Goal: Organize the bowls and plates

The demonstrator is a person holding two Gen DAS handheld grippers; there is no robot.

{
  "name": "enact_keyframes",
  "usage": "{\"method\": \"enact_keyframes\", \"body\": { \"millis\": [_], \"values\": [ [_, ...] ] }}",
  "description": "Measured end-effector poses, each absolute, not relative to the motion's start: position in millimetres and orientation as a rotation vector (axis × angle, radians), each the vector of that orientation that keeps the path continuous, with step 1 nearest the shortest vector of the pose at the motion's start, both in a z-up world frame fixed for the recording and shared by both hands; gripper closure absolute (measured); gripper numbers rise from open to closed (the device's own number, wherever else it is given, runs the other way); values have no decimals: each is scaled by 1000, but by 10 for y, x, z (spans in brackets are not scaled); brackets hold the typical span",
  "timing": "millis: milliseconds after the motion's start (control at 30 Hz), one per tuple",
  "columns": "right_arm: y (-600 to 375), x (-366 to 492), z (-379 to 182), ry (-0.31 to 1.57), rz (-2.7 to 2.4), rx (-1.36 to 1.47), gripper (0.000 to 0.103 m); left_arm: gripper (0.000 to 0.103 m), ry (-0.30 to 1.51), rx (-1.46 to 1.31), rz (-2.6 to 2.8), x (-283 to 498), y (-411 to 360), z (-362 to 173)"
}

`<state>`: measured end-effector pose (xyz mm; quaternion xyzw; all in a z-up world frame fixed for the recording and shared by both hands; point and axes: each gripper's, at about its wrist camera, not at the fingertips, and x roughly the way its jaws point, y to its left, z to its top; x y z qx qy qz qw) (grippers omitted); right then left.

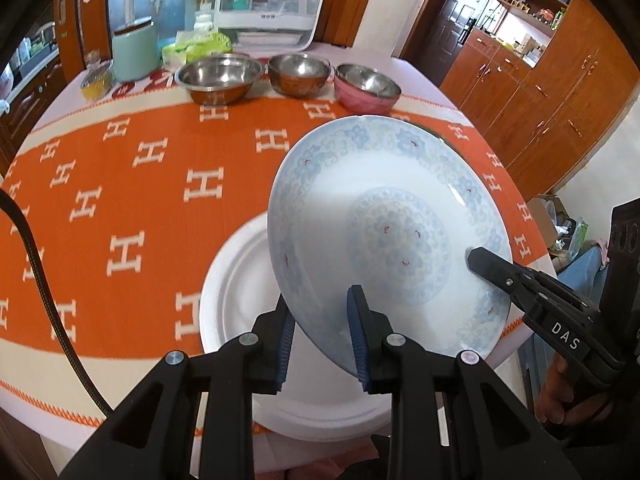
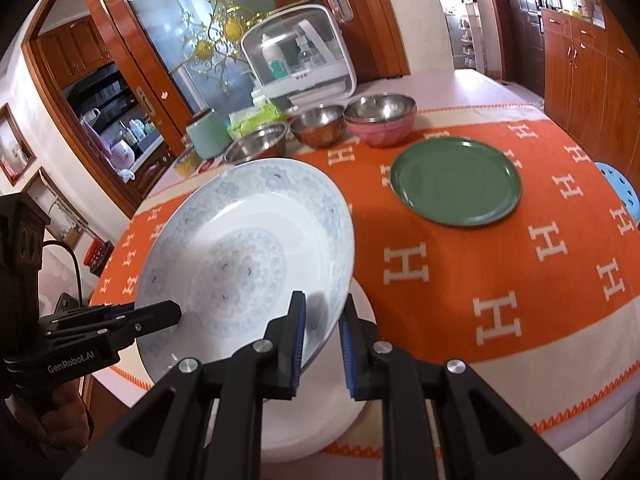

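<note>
Ribbed blue pads of each hand-held gripper pinch the glossy, round blue-patterned porcelain plate's rim.

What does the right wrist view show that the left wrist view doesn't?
Only the right wrist view: the whole round green plate lying flat on the orange patterned tablecloth, and a blue perforated stool. Only the left wrist view: a yellow-lidded jar. Both: the blue-patterned white porcelain plate clamped tilted by the left gripper and right gripper over a plain white plate, plus three steel bowls.
</note>
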<state>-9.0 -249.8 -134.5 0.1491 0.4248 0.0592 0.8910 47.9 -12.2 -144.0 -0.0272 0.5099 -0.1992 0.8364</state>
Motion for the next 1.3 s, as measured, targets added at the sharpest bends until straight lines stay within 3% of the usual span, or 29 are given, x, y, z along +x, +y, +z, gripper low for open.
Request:
{"method": "enact_keyframes", "body": {
  "millis": [767,1300],
  "values": [
    [-2338,-226,-1929,1099,168,261,84,79,1247,-120,-314,286,32,-2153],
    [-2056,-16,-1992,1172,149,218,80,76,1141,-99,-346,679,176,-1861]
  ]
}}
